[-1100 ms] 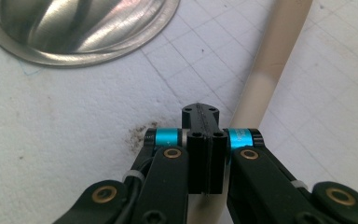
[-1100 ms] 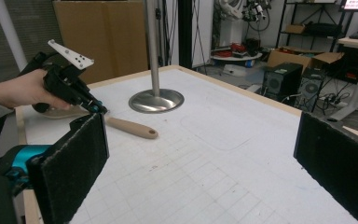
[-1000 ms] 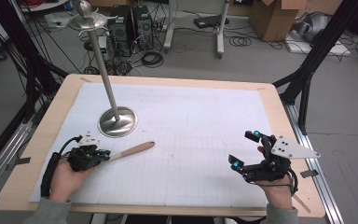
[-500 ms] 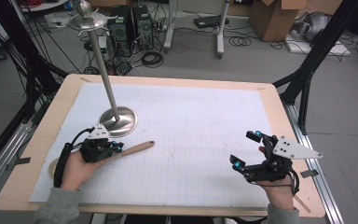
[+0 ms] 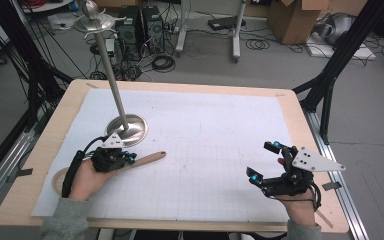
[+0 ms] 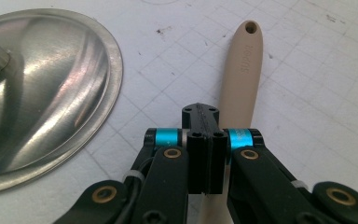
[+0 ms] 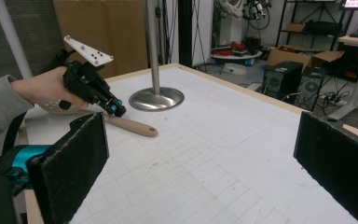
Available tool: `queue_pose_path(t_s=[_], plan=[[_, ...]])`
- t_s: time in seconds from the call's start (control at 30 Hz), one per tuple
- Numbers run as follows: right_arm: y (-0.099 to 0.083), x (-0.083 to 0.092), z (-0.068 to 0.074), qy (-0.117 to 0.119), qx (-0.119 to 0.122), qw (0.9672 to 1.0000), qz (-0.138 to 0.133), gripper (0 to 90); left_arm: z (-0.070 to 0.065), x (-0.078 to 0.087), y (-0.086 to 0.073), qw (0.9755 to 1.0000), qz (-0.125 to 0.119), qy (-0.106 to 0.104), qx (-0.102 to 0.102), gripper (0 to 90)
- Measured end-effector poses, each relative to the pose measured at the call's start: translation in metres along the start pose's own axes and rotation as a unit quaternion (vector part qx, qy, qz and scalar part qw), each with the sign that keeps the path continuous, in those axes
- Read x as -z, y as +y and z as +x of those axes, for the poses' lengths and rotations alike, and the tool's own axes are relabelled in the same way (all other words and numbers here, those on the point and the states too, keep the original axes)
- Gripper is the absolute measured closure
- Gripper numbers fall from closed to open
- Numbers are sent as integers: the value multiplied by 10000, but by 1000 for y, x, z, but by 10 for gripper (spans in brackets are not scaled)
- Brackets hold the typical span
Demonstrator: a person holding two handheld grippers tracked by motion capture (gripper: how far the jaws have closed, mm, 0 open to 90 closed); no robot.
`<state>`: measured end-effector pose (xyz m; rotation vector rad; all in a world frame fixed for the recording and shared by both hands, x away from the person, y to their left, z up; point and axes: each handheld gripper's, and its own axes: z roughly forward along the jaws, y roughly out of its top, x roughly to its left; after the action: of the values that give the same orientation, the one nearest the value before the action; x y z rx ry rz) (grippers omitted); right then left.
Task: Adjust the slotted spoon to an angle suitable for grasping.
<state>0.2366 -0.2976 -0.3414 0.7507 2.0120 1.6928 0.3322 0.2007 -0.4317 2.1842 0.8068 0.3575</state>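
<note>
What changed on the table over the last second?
The left gripper moved up the table toward the metal stand's base and now sits over the near end of the beige wooden handle, jaws shut; whether they pinch it is unclear. The handle barely shifted. The right gripper stayed put with jaws open; the stand did not move.

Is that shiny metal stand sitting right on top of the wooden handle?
No: in the left gripper view the metal stand's round base rests on the white gridded sheet, apart from the wooden handle, with bare sheet between them.
</note>
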Motion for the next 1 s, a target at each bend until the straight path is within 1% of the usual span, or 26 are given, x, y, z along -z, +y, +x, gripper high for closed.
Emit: queue_pose_path(t_s=[0.07, 0.17, 0.2, 0.23, 0.27, 0.33, 0.37, 0.5, 0.6, 0.73, 0.9, 1.0], plan=[[0, 0, 0, 0, 10, 10000, -5, 20, 0, -2, 1, 10000, 42, 1, -28, 896], [0, 0, 0, -3, 6, 10000, -6, 20, -1, -8, 0, 9998, 168, -45, -34, 896], [0, 0, 0, 3, -9, 10000, 7, 20, -1, -8, 0, 9998, 169, -53, -63, 896], [0, 0, 0, 12, 25, 10000, -7, 20, -2, -8, 0, 9998, 176, -75, -84, 896], [1, 0, 1, 21, 31, 10000, -5, 19, -3, -8, 0, 9997, 181, -117, -77, 896], [1, 0, 1, 12, 27, 10000, -8, 20, -4, -7, 0, 9996, 211, -150, -144, 896], [1, 0, 1, 14, 25, 10000, -10, 20, -5, -8, 0, 9995, 197, -183, -137, 896], [0, -1, 1, 13, 31, 10000, 1, 19, -9, -7, 1, 9988, 224, -364, -225, 896], [0, -1, 0, 22, 41, 10000, 14, 20, -13, -8, 1, 9976, 237, -553, -357, 896], [0, -1, 1, 30, 35, 10000, 16, 19, -16, -7, 0, 9961, 237, -709, -469, 896], [1, -1, 1, 41, 56, 10000, 14, 19, -16, -7, -1, 9963, 191, -720, -439, 895], [0, -2, 1, 34, 69, 10000, 24, 20, -15, -2, 0, 9965, 71, -710, -435, 895]])
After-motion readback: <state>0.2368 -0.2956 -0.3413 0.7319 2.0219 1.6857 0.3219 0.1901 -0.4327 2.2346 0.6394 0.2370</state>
